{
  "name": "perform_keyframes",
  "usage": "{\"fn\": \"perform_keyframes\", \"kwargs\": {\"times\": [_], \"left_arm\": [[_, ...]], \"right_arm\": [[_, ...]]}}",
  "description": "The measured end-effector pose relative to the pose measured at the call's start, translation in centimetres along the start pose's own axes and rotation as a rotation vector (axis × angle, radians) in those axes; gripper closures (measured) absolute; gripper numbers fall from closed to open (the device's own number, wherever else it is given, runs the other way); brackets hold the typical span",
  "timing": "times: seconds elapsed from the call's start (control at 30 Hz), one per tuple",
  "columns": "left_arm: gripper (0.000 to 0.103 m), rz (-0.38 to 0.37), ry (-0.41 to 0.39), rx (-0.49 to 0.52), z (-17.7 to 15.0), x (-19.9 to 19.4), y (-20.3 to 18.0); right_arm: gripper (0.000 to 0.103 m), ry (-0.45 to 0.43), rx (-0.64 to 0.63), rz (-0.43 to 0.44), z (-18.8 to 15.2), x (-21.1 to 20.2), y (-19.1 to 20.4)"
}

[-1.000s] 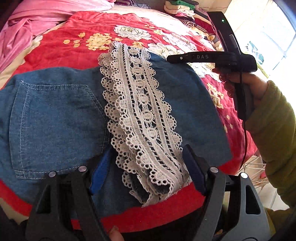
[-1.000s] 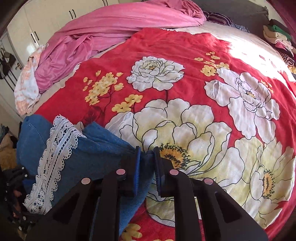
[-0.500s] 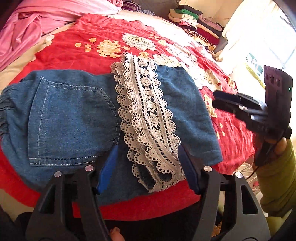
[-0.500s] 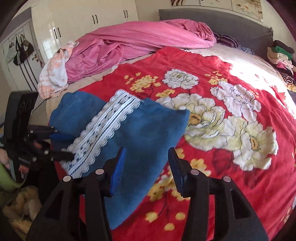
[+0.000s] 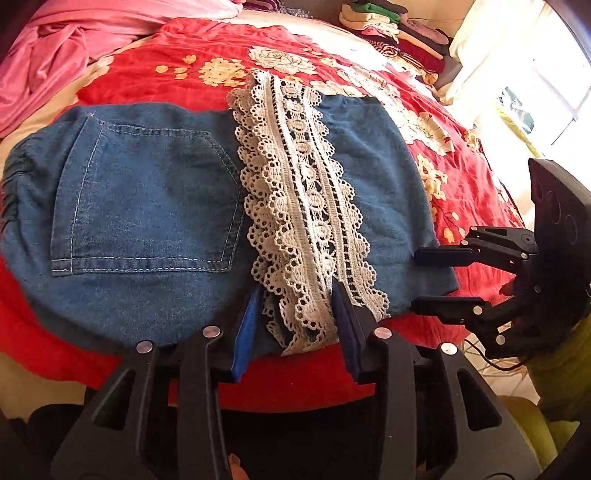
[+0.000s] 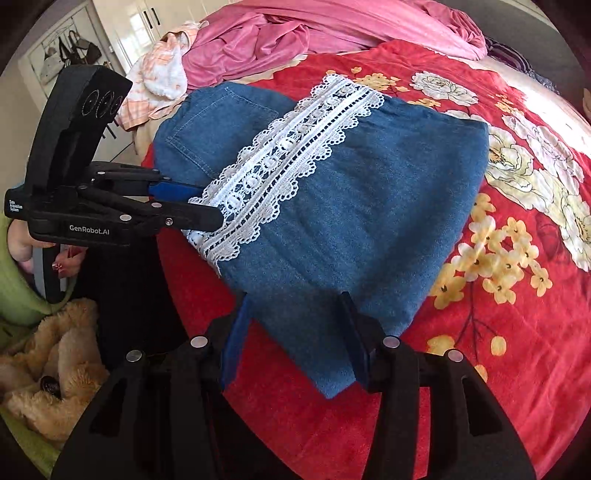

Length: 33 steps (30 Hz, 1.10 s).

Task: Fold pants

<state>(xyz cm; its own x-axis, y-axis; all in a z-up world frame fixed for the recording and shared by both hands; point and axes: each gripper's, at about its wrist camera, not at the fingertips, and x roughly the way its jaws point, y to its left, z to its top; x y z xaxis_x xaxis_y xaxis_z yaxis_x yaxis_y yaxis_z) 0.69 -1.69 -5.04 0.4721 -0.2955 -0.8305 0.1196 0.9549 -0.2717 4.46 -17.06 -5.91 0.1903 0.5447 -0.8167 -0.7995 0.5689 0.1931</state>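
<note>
The folded denim pants [image 5: 147, 192] lie on the red flowered bedspread [image 5: 155, 77], a back pocket at left and a white lace hem [image 5: 303, 206] across the middle; they also show in the right wrist view [image 6: 351, 206]. My left gripper [image 5: 299, 310] is open, its fingers on either side of the lace hem's near end. It shows from the side in the right wrist view [image 6: 192, 206]. My right gripper [image 6: 295, 314] is open, its fingers straddling the pants' near denim corner. In the left wrist view it [image 5: 417, 280] sits at the pants' right edge.
Pink bedding [image 6: 295, 33] and a checked cloth [image 6: 159, 81] lie at the head of the bed. A stack of folded clothes [image 5: 391, 26] sits at the far corner. A plush toy [image 6: 55, 354] lies on the floor by the bed edge.
My right gripper let go of the far denim edge, opened and swung round to the pants' near right corner. My left gripper moved in onto the lace hem, its jaws narrower.
</note>
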Motion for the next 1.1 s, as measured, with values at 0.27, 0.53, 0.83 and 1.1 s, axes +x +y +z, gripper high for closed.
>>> {"fn": "perform_keyframes", "kwargs": {"times": [0.27, 0.53, 0.83, 1.1], "left_arm": [[0.071, 0.013, -0.019, -0.003, -0.3, -0.6, -0.3], [0.07, 0.021, -0.043, -0.014, -0.6, -1.8, -0.3], [0.067, 0.029, -0.063, -0.026, -0.9, -2.5, -0.1], [0.061, 0.056, -0.082, -0.033, -0.9, -3.3, 0.2]], "right_arm": [[0.057, -0.025, 0.065, -0.004, 0.2, -0.9, -0.2], [0.054, -0.121, 0.142, -0.047, 0.5, -3.3, -1.3], [0.051, -0.04, 0.159, -0.024, -0.1, -1.2, -0.8], [0.04, -0.083, 0.156, -0.041, 0.2, -2.4, -0.2]]}}
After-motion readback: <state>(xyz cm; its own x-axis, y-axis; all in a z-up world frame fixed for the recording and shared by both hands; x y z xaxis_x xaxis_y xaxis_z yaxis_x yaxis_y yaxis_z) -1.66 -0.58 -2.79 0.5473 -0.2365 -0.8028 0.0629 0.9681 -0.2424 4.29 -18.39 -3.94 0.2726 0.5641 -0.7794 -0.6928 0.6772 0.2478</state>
